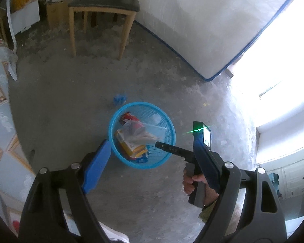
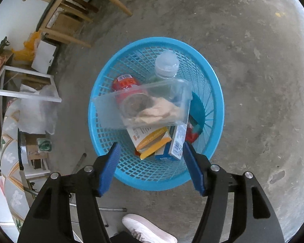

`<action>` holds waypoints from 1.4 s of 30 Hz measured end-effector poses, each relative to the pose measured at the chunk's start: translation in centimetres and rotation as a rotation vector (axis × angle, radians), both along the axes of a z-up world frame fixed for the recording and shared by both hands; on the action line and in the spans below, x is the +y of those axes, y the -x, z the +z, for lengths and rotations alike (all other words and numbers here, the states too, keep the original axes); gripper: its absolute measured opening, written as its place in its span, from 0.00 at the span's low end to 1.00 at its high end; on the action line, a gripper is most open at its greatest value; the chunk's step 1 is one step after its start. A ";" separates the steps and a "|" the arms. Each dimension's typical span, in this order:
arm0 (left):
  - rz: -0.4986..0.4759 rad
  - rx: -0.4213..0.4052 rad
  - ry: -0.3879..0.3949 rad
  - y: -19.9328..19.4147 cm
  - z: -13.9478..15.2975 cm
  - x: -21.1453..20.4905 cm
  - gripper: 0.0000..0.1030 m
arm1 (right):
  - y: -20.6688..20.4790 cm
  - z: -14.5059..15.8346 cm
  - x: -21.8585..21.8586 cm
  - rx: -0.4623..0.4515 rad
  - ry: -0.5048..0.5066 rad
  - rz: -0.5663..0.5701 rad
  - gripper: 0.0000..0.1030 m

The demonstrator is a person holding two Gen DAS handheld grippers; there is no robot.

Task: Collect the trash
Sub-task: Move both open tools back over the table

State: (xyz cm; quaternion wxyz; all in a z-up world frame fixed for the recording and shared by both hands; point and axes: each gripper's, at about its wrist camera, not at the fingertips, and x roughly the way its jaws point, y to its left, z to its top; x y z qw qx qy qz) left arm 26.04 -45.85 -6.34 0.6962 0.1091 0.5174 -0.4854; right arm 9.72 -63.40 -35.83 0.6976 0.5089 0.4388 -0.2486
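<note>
A blue mesh basket [image 2: 208, 93] stands on the concrete floor; it also shows in the left wrist view [image 1: 168, 119]. In it lie a clear plastic box [image 2: 111, 109] with crumpled tissue, a red can [image 2: 124, 83], a clear bottle [image 2: 166, 63] and cardboard cartons [image 2: 152, 139]. My right gripper [image 2: 150, 149] is open and empty just above the basket's near rim. My left gripper [image 1: 152, 141] is open and empty, higher up and farther back. A small blue scrap [image 1: 119, 99] lies on the floor beyond the basket.
A wooden chair [image 1: 103, 4] stands at the back by a white mattress [image 1: 202, 30] leaning on the wall. Boxes and bags [image 2: 36, 109] crowd the left side. A white shoe [image 2: 146, 228] is below the right gripper. A patterned cloth [image 1: 0, 109] hangs at left.
</note>
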 end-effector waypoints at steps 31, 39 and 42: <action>0.486 -0.228 0.169 5.9 9.1 42.1 0.79 | 4.0 26.8 18.9 -0.348 0.360 0.432 0.73; 0.655 -0.239 0.196 8.8 6.7 50.1 0.79 | 0.8 30.7 29.7 -0.388 0.390 0.676 0.74; 0.681 -0.219 0.225 9.3 5.8 51.8 0.79 | 0.4 31.4 32.7 -0.367 0.417 0.721 0.73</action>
